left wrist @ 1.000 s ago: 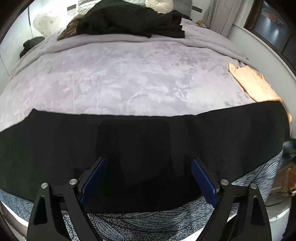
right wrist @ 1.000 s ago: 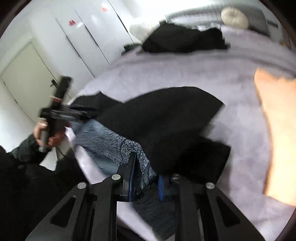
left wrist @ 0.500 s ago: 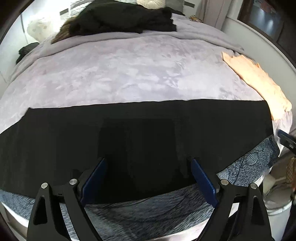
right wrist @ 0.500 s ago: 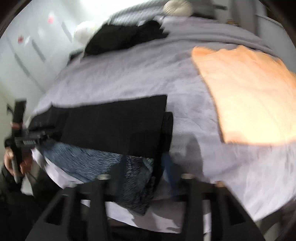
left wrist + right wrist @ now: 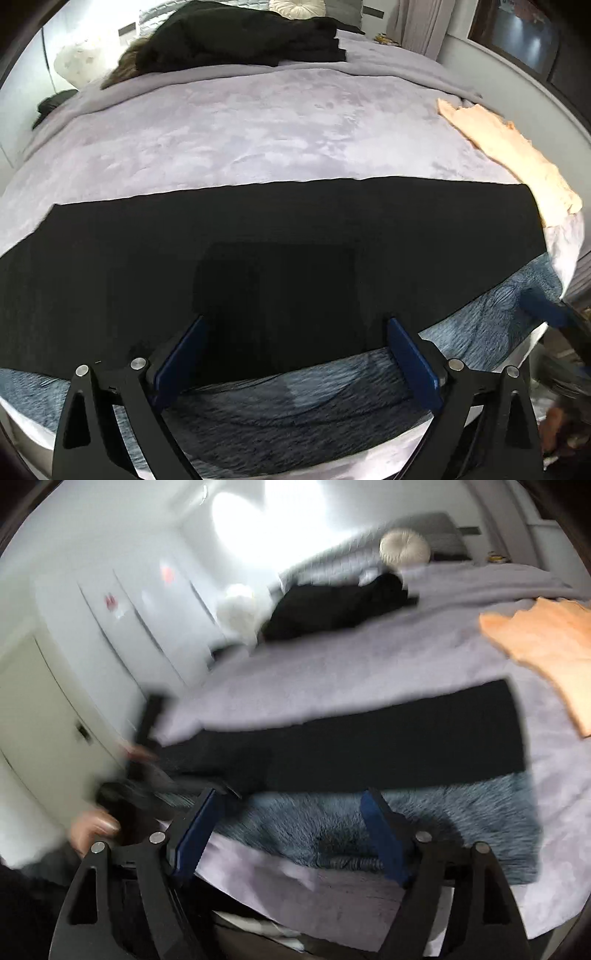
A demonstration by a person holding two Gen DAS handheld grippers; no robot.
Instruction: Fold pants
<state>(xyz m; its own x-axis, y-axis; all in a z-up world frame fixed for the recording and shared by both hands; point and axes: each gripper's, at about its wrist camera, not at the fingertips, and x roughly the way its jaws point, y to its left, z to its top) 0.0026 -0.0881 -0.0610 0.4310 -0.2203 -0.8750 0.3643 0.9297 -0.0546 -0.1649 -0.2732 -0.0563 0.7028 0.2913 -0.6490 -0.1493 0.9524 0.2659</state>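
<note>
The black pants [image 5: 280, 240] lie as a long flat band across the near edge of the bed, over a blue-grey patterned throw [image 5: 295, 398]. My left gripper [image 5: 295, 354] is open and empty, hovering above the pants' near edge. In the right wrist view the pants [image 5: 388, 738] stretch left to right. My right gripper [image 5: 291, 827] is open and empty above the throw [image 5: 424, 823], just short of the pants. This view is blurred. The right gripper's blue tip [image 5: 543, 306] shows at the right edge of the left wrist view.
The bed has a lilac velvet cover [image 5: 258, 125]. A peach garment [image 5: 509, 147] lies at the right side. A pile of black clothes [image 5: 240, 40] and pillows sit at the headboard. White wardrobe doors [image 5: 92, 635] stand left of the bed.
My right gripper let go of the pants' end, opened and swung back toward the bed's near edge. The pants now lie flat and straight. My left gripper stayed open and shifted only slightly.
</note>
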